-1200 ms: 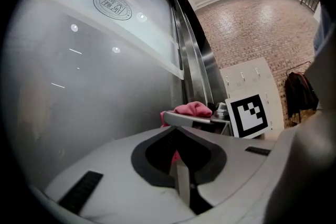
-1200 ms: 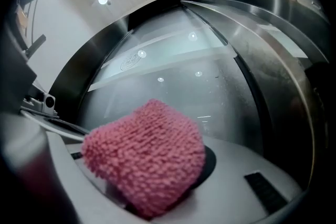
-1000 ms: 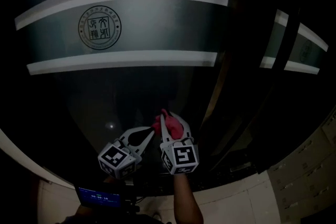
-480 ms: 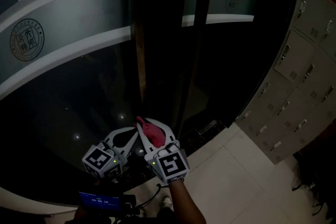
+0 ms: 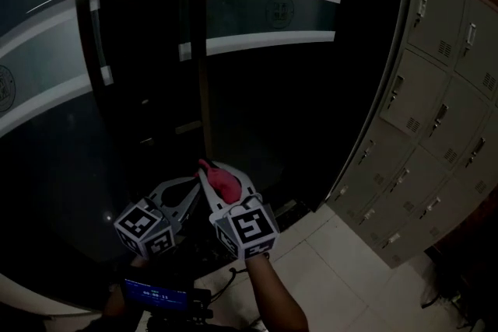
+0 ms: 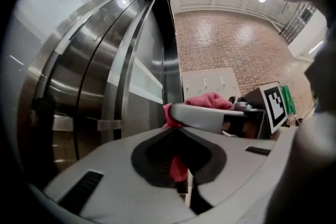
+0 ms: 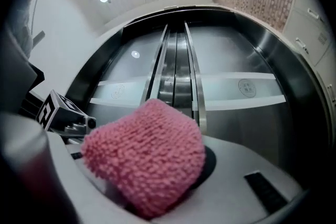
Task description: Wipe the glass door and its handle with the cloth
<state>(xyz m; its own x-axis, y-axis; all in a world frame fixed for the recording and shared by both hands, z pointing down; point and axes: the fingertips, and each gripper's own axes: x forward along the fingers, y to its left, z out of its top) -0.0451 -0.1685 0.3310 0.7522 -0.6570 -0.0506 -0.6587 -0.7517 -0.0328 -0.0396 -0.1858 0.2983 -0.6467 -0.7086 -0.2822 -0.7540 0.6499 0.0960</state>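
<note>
Right tongs [image 5: 218, 175] are clamping the cloth [image 7: 144, 157]. Left tongs [image 6: 177, 136], just beside, are pinching its hanging edge. Glass door [image 5: 264, 113] and handle [image 6: 119, 68] are lying ahead. Present the wad flat, pressing evenly.

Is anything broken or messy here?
Nothing stands out. The cloth is bunched in the right tongs, and a bit of it seems pinched in the left tongs too. The door looks whole, and the lockers are shut.

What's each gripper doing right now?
Left gripper: closed, pinching a strip of the pink cloth.
Right gripper: closed on the bunched pink cloth.
</note>
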